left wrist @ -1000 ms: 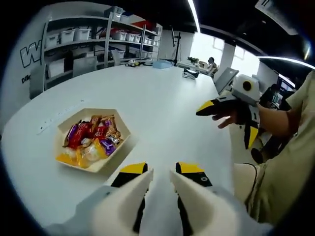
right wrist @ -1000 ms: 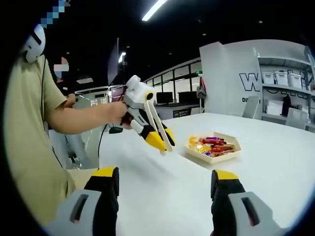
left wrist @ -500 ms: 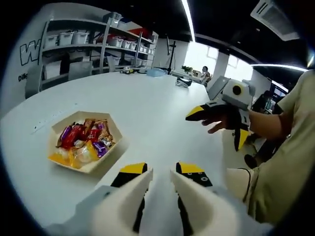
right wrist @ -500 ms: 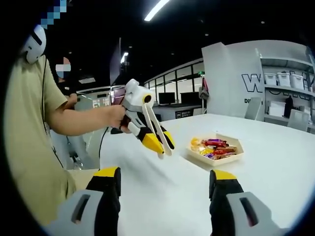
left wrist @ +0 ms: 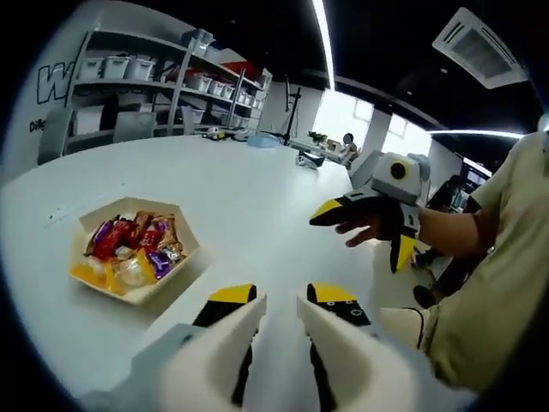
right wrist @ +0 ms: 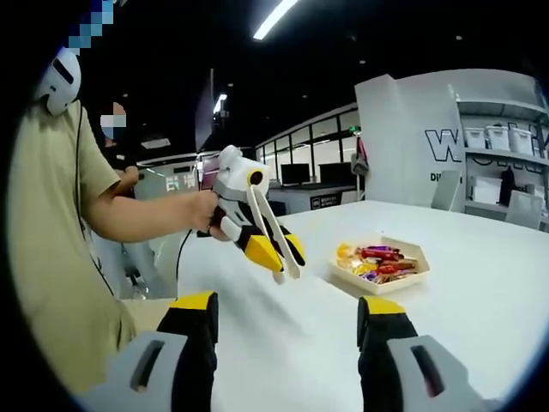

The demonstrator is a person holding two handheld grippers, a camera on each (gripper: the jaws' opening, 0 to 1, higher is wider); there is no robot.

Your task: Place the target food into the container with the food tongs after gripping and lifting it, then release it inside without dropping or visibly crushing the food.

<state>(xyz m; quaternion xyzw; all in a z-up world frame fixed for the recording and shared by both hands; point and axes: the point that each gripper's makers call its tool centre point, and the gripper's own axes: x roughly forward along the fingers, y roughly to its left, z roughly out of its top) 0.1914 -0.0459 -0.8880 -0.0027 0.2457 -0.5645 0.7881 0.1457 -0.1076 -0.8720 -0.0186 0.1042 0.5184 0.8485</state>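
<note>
Candies (left wrist: 129, 249) in bright wrappers fill a hexagonal paper tray (left wrist: 176, 270) on the white tabletop (left wrist: 249, 189), left of the left claw (left wrist: 281, 296) and untouched. That claw carries white food tongs (right wrist: 273, 232) along its jaws, tips narrow with nothing between them, held off the tabletop near the tray, likely so it can reach in. The right claw (right wrist: 287, 311), wide and empty, hangs aside over the near edge, seemingly to leave room.
</note>
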